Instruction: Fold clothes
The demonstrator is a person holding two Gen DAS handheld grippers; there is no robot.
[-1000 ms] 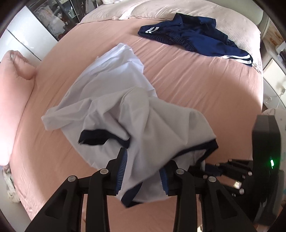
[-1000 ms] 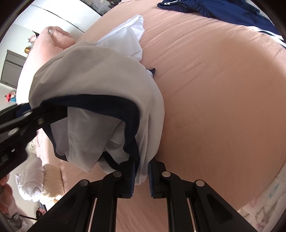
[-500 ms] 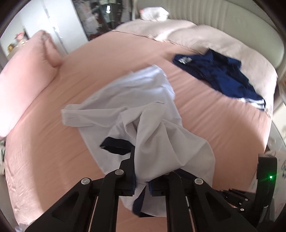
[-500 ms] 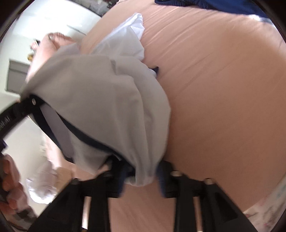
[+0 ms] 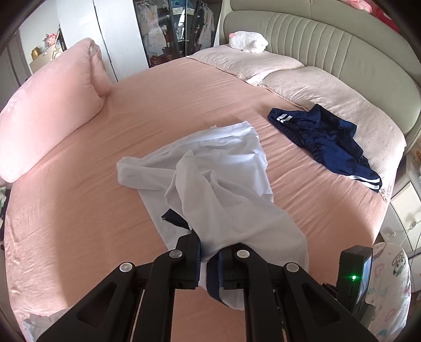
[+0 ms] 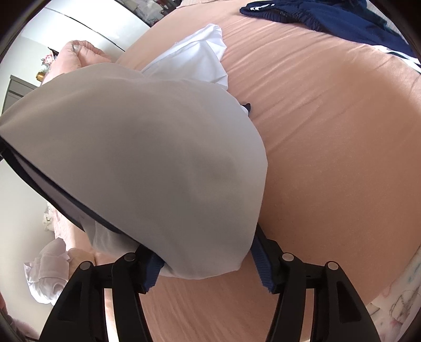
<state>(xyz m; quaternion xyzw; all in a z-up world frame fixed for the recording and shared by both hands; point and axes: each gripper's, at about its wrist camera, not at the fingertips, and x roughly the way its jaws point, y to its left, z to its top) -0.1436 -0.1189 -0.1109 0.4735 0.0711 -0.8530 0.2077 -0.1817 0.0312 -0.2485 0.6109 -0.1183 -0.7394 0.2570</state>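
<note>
Left wrist view, left to right: pink pillow (image 5: 50,105) at the bed's left edge, pink sheet (image 5: 79,210) across the bed (image 5: 168,86), wardrobe (image 5: 173,29) behind, white shirt (image 5: 210,168) crumpled mid-bed with a navy trim piece showing near its lower part, beige pillows (image 5: 297,84) along the padded headboard (image 5: 329,44), a small white bundle (image 5: 248,42) on the far pillow, navy shorts (image 5: 323,136) with white stripes lying right of the shirt and apart from it. Left hand-held gripper (image 5: 209,263) is pressed together, pinching the shirt's near edge; cloth rises from the sheet up into the jaws, with a navy hem hanging below them. Part of the right hand-held gripper's body with a green light sits at the lower right, next to a patterned white sleeve (image 5: 389,284). Right wrist view, left to right: white wall, pink pillow (image 6: 79,52) at upper left, a pale bundle (image 6: 47,273) low left off the bed, then the shirt (image 6: 147,163) draped large over the view, navy band along its lower left edge, its far part lying flat on the sheet (image 6: 329,131). Right hand-held gripper (image 6: 210,273) is spreading, jaws opening; the shirt's hem hangs between the blue pads (image 6: 261,265), and whether the pads touch it I cannot tell. Navy shorts (image 6: 329,18) at top right on the sheet, well apart from the shirt.
</note>
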